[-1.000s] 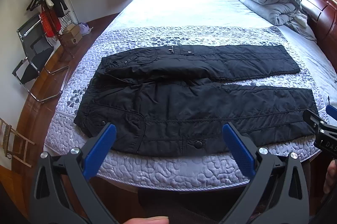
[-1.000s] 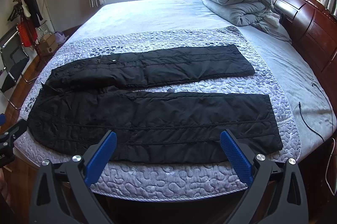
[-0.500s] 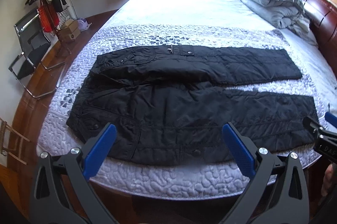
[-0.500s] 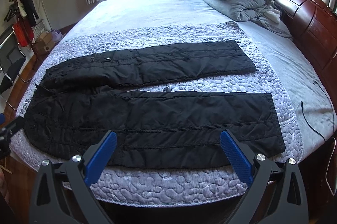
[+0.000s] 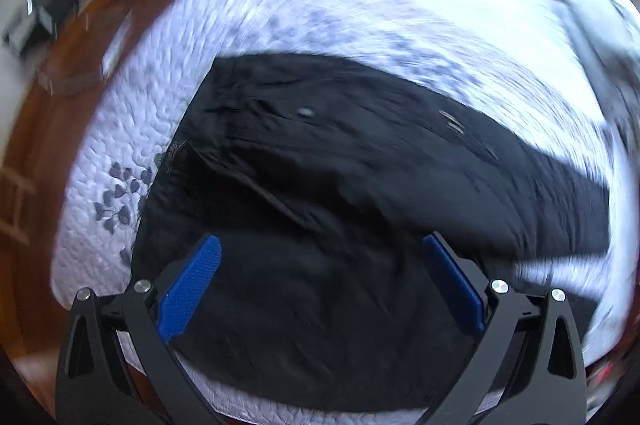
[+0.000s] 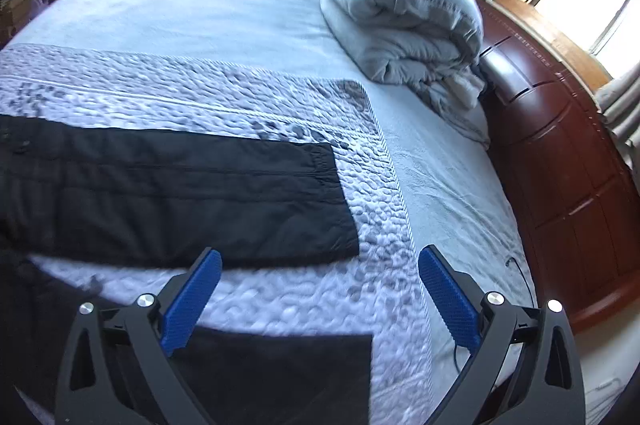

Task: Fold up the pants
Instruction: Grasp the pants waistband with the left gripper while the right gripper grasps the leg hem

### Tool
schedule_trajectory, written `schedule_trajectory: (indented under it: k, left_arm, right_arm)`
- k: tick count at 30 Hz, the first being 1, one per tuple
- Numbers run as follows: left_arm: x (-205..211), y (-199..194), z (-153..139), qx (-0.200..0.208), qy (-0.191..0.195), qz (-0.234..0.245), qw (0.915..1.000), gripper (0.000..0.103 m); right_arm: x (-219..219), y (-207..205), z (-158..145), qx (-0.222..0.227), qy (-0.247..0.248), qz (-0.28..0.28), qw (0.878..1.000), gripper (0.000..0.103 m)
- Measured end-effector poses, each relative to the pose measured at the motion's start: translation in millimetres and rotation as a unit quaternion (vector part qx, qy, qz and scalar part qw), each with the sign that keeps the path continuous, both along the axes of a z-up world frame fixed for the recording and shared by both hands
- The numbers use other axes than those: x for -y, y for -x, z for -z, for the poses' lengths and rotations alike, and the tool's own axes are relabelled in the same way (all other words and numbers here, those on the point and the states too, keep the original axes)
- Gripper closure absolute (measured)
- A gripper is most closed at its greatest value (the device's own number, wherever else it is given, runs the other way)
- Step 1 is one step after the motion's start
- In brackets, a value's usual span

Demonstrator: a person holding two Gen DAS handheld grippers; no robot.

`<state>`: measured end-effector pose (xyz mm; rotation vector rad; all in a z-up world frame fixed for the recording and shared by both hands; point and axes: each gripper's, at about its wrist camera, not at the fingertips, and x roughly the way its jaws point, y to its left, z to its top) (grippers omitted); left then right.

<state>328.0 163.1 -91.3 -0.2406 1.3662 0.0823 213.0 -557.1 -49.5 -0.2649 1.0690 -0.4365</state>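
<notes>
- The black pants [image 5: 360,209] lie spread flat across the quilted bedspread [image 5: 120,153] near the bed's front edge, waist toward the left, legs running to the right.
- In the right wrist view the two legs lie apart: the far leg [image 6: 180,197] stretches flat to its hem, the near leg [image 6: 280,373] sits at the lower edge, and a strip of bedspread shows between them.
- No fold is visible in either view; by my reading the task is at its start, with the lengthwise fold of one leg onto the other and the later folds along the length not yet done.
- The left gripper [image 5: 320,289] hovers over the waist and seat end, its blue fingers [image 5: 192,285] spread wide with nothing between them; the view is motion-blurred, so whether they touch the cloth cannot be told.
- The right gripper [image 6: 320,297] hangs over the hem end of the near leg, fingers [image 6: 448,301] likewise released and empty.
- A likely next step is a pinch at the near edge by both grippers.
- Beyond the bedspread lies a pale sheet [image 6: 200,9], then a folded grey duvet [image 6: 400,13] against the dark wooden headboard [image 6: 560,145].
- A thin dark cable [image 6: 524,277] lies on the sheet near the bed's right edge.
</notes>
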Motion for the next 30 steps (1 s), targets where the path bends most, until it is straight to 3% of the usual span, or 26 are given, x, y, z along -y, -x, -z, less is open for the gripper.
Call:
schedule_trajectory:
  k: [3, 5, 8, 18, 21, 23, 25, 28, 30]
  left_arm:
    - [-47, -59, 33, -0.059, 0.040, -0.067, 0.9952, 0.003]
    - [-67, -86, 51, -0.080, 0.055, -0.089, 0.9913, 0.003]
    - [-85, -115, 77, -0.108, 0.048, -0.111, 0.9868, 0.003]
    - [-73, -159, 121, -0.164, 0.000, -0.084, 0.9829, 0.006]
    - [-61, -161, 126, -0.169, -0.021, -0.074, 0.9826, 0.024]
    - [-57, -163, 127, -0.165, -0.011, -0.079, 0.9830, 0.038]
    - [-52, -165, 124, -0.161, 0.005, -0.083, 0.9835, 0.061]
    - [-32, -165, 118, -0.155, 0.023, -0.079, 0.9845, 0.089]
    - [-16, -167, 114, -0.148, 0.001, -0.059, 0.9872, 0.091]
  right_arm:
    - [39, -43, 32, -0.051, -0.027, -0.004, 0.998, 0.004]
    - [66, -65, 53, -0.071, -0.077, 0.000, 0.995, 0.004]
    - [94, -86, 77, -0.091, -0.124, 0.013, 0.988, 0.004]
    - [126, -124, 121, -0.098, -0.165, 0.037, 0.981, 0.004]
    - [125, -130, 130, -0.104, -0.160, 0.029, 0.981, 0.004]
    - [124, -132, 136, -0.106, -0.161, 0.025, 0.981, 0.004]
    - [125, -132, 141, -0.108, -0.162, 0.022, 0.981, 0.004]
    - [130, -128, 144, -0.107, -0.166, 0.024, 0.980, 0.004]
    - [137, -126, 143, -0.102, -0.175, 0.030, 0.979, 0.004]
